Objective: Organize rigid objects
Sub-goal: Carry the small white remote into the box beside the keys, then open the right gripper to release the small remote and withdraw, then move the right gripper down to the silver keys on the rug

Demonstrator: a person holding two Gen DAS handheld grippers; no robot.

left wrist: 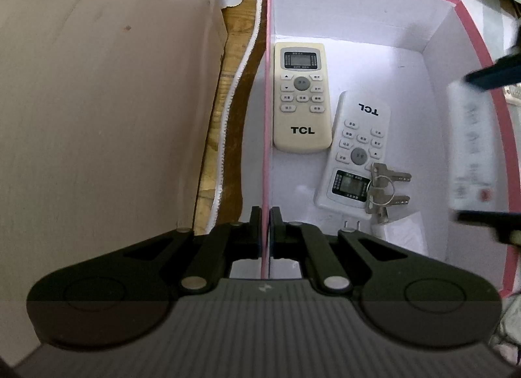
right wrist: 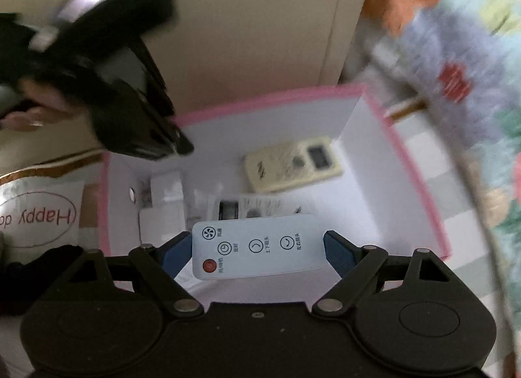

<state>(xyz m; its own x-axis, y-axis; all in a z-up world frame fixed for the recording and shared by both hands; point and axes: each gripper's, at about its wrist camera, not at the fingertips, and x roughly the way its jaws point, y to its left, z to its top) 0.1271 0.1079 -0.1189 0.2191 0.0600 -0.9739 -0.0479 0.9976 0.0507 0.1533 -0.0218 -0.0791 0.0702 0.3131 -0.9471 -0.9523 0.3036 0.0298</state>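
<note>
A pink-rimmed white box (left wrist: 469,29) holds a cream TCL remote (left wrist: 301,97), a white TCL remote (left wrist: 358,153), a bunch of keys (left wrist: 386,190) and a white plug (left wrist: 390,231). My left gripper (left wrist: 266,215) is shut on the box's left wall. My right gripper (right wrist: 257,247) is shut on a white fan remote (right wrist: 257,246) and holds it above the box (right wrist: 410,163). The fan remote also shows blurred at the right of the left wrist view (left wrist: 470,150), between the right gripper's fingers (left wrist: 495,75).
A beige cabinet side (left wrist: 97,101) stands left of the box. A wooden surface (left wrist: 224,91) with a white zip edge lies between them. A floral quilt (right wrist: 472,52) lies beyond the box. A "Happy" printed bag (right wrist: 39,218) lies at the left.
</note>
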